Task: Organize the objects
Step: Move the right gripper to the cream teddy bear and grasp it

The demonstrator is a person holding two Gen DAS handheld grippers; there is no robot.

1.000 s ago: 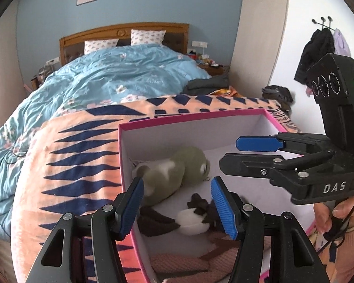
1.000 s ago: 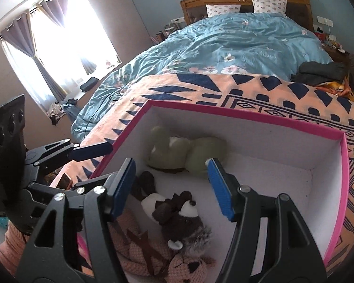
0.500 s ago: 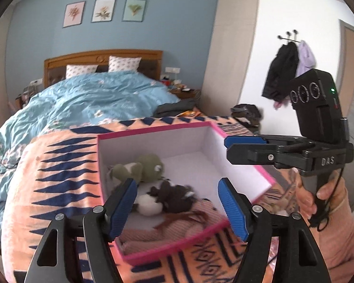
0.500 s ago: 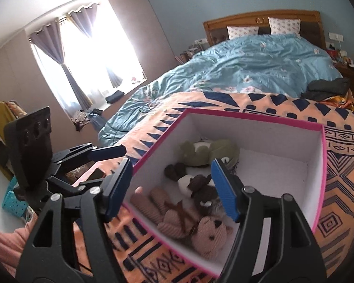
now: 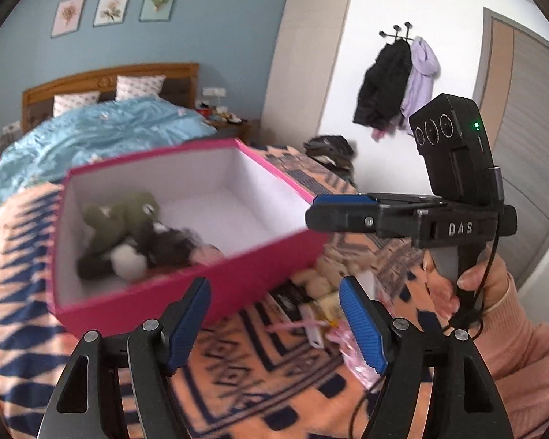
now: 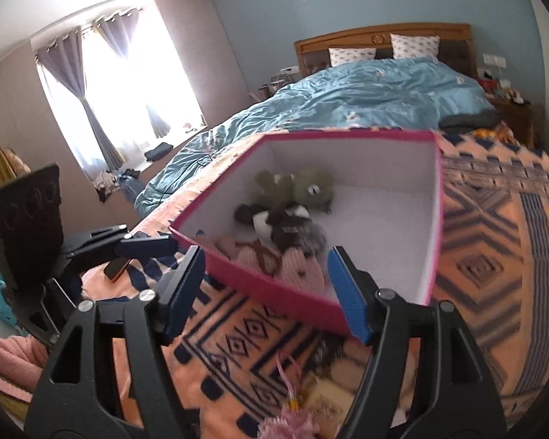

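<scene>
A pink box [image 5: 216,285] with a white inside sits on the patterned blanket; it also shows in the right wrist view [image 6: 274,285]. In it lie a green plush toy [image 5: 117,216], a dark and white plush [image 5: 142,252] and a pink knitted bear [image 6: 274,259]. My left gripper [image 5: 274,325] is open and empty, in front of the box's near wall. My right gripper [image 6: 267,292] is open and empty, just in front of the box, and is seen side-on in the left wrist view [image 5: 347,216]. Small loose items [image 5: 322,314], among them a pink one [image 6: 289,402], lie on the blanket before the box.
The orange and blue patterned blanket [image 6: 494,256] covers the foot of a bed with a blue duvet [image 6: 366,98]. A phone [image 6: 117,267] lies on the blanket at the left. Coats [image 5: 395,80] hang on the far wall.
Both grippers have pulled back out of the box and away from it, and both stay open. The loose items in front of the box have come into view.
</scene>
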